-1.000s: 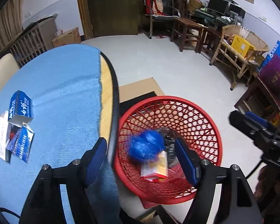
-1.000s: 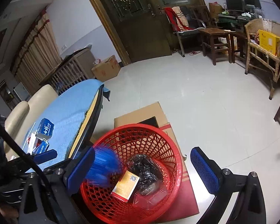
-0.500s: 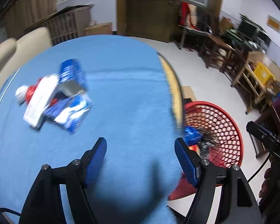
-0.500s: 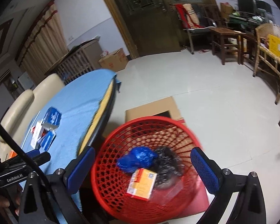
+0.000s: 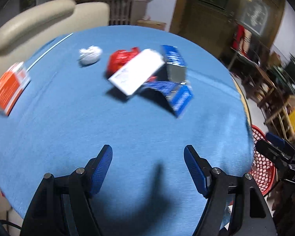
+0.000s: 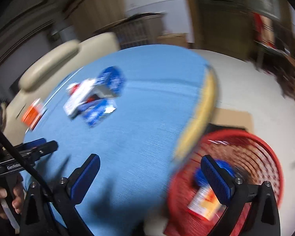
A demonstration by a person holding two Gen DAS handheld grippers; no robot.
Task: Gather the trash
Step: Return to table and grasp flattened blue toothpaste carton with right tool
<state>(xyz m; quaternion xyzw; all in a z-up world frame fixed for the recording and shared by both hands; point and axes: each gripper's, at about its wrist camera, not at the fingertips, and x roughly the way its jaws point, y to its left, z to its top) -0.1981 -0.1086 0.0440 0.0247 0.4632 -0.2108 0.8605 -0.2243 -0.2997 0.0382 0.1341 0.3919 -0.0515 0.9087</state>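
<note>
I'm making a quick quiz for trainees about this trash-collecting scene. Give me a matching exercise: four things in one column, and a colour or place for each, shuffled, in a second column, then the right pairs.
Things:
1. crumpled paper ball
2. orange box
3. mesh basket
4. left gripper

Colour or place:
A. red, on the floor beside the table
B. open and empty, above bare blue cloth
C. white, on the cloth at the far side
D. at the table's left edge in the left wrist view

Pairs: 1-C, 2-D, 3-A, 4-B
</note>
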